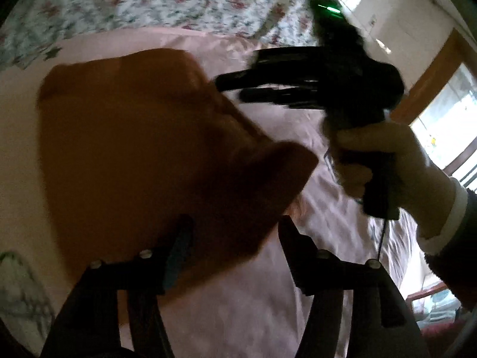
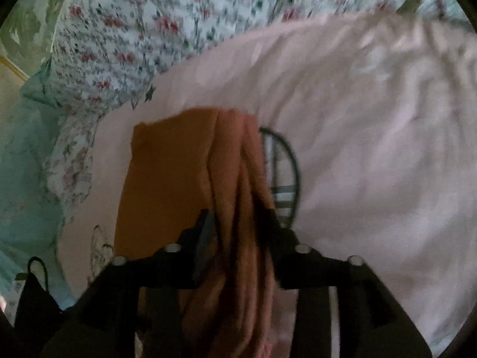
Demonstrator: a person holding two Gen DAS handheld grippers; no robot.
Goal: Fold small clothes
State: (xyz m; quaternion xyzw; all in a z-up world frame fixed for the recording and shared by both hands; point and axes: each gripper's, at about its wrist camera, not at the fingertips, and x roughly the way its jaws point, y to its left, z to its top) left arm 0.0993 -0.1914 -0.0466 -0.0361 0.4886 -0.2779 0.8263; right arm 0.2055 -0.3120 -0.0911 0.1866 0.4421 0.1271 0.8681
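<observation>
My right tool (image 2: 238, 223) pinches bunched orange cloth (image 2: 167, 179) over pink sheet (image 2: 372, 149) — left tool (image 1: 235, 235) spread, cloth between; floral quilt (image 2: 134, 29) beyond.

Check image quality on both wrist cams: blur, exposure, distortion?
Left wrist: motion blur smears the right gripper and orange garment; window blown out, foreground dim; fisheye vignette at corners. Right wrist: floral quilt streaked by blur, pink sheet soft, garment folds between the fingers dark and underexposed.
</observation>
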